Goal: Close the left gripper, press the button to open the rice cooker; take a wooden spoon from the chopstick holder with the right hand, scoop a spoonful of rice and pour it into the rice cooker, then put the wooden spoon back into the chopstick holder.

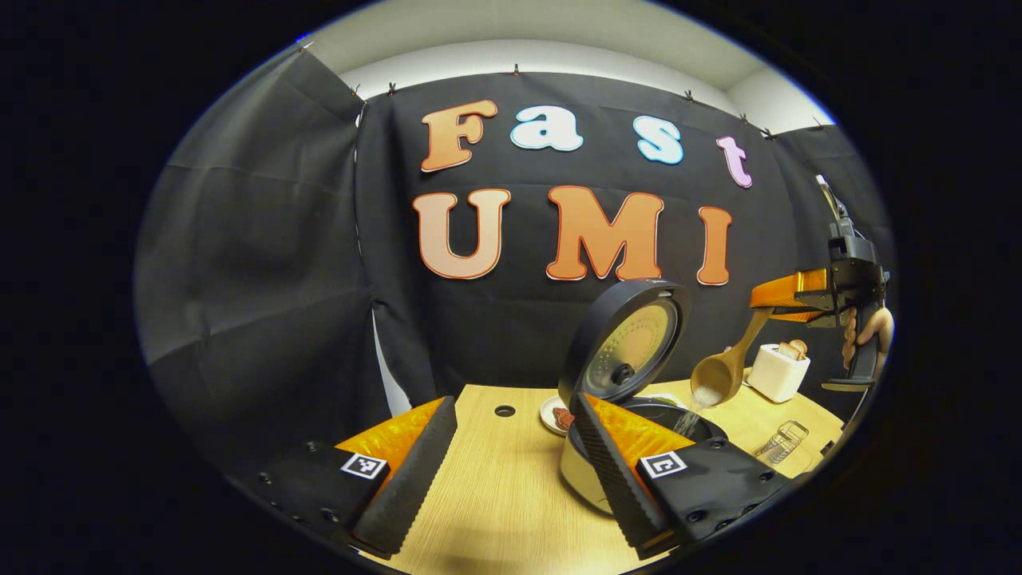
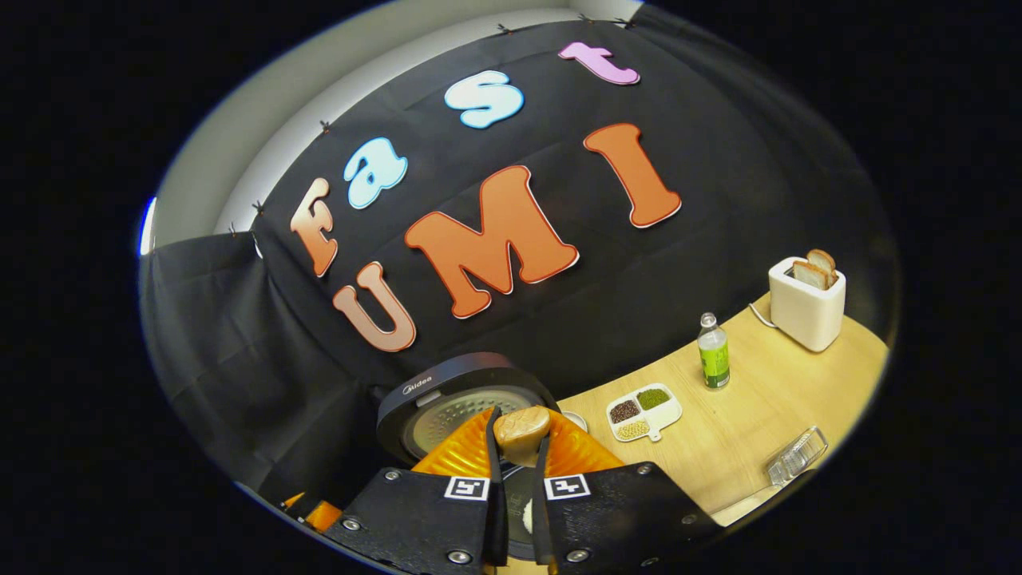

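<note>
The right gripper [image 2: 517, 479] pinches the wooden spoon [image 1: 722, 369], tilted over the open cooker [image 1: 631, 375] on the table [image 1: 495, 487], white rice [image 1: 706, 395] spilling from its bowl. The left gripper [image 1: 511, 471] hangs spread.

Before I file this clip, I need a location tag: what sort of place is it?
Likely a staged kitchen counter in a recording booth: an open rice cooker, a toaster holding bread, and a divided dish of beans share a wooden table.
</note>
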`<action>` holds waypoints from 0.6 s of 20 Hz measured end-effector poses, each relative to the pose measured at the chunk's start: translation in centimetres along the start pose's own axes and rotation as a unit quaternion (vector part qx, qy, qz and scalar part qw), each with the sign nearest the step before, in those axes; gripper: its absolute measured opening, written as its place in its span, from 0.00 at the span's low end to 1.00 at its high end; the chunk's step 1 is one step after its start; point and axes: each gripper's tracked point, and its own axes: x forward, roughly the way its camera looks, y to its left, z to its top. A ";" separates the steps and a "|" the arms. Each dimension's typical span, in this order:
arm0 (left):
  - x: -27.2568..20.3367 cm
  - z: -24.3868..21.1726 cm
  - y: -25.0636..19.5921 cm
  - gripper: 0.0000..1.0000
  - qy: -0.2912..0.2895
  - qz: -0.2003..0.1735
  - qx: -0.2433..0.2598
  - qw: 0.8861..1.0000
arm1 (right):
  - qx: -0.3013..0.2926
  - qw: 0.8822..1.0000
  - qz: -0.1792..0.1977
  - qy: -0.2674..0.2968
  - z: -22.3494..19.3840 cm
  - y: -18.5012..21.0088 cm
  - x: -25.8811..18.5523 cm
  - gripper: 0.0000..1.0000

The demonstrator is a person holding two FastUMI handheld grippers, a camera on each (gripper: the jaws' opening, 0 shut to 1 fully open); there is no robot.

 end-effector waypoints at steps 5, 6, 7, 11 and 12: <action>0.1 -0.1 -0.1 0.98 0.001 0.002 0.001 1.000 | -0.066 0.998 0.009 -0.003 -0.4 1.0 0.1 0.11; 0.0 -0.1 -0.1 0.98 0.001 0.004 0.003 1.000 | -0.078 0.997 0.011 -0.003 -0.6 1.1 0.1 0.11; 0.0 -0.2 -0.1 0.98 0.001 0.006 0.004 1.000 | -0.091 0.996 0.012 -0.003 -0.8 1.2 0.2 0.11; -0.1 -0.5 -0.2 0.98 0.003 0.010 0.007 1.000 | -0.144 0.989 0.020 0.001 -1.9 1.8 0.2 0.11; -0.1 -0.5 -0.2 0.98 0.003 0.011 0.008 1.000 | -0.155 0.988 0.023 -0.001 -2.0 2.0 0.1 0.11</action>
